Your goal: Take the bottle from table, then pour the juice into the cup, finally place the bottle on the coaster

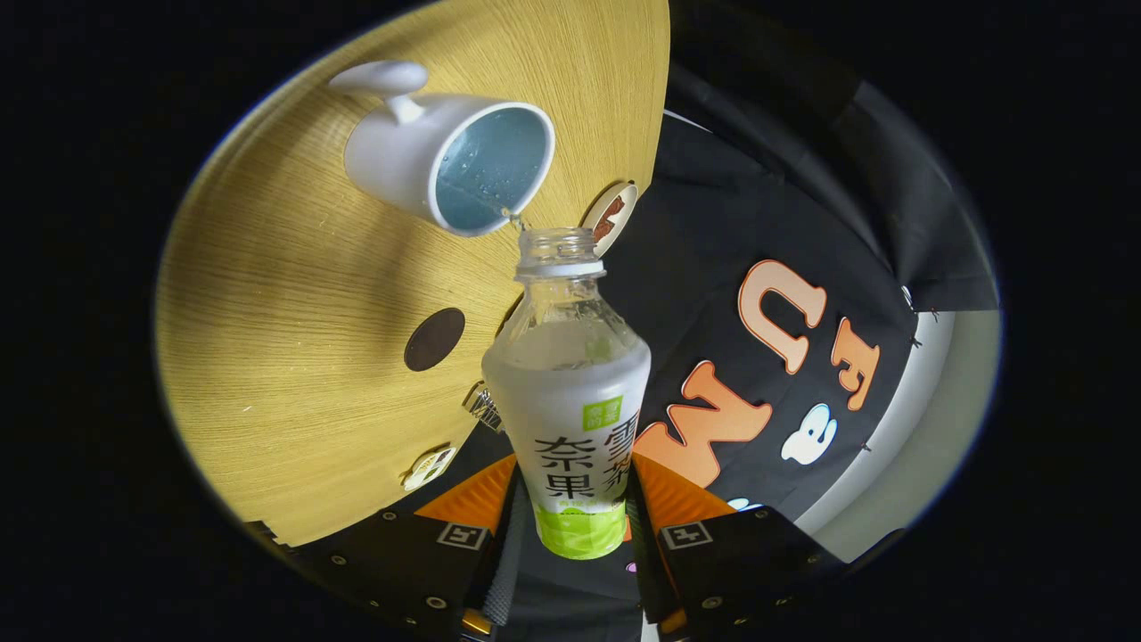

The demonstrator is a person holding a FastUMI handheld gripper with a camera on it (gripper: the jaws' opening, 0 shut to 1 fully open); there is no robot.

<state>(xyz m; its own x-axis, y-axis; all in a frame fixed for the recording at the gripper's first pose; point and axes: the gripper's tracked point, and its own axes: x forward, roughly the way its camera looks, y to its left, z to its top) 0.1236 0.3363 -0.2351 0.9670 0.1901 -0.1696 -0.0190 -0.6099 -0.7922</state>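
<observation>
The bottle (570, 392) is clamped low on its body between the gripper (570, 535) fingers, its long axis running straight ahead, open mouth held at the cup (450, 156) rim (liquid dribbling in).

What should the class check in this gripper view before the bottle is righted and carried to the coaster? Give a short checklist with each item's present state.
1. Grip: gripper fingers press both sides of the bottle: ok.
2. Bottle mouth at the cup rim, a thin stream entering: ok.
3. Cap off: ok.
4. Liquid in the cup: ok; level cannot tell.
5. Coaster, dark and round on the table, bare: ok.
6. Spill on the table: cannot tell.
</observation>
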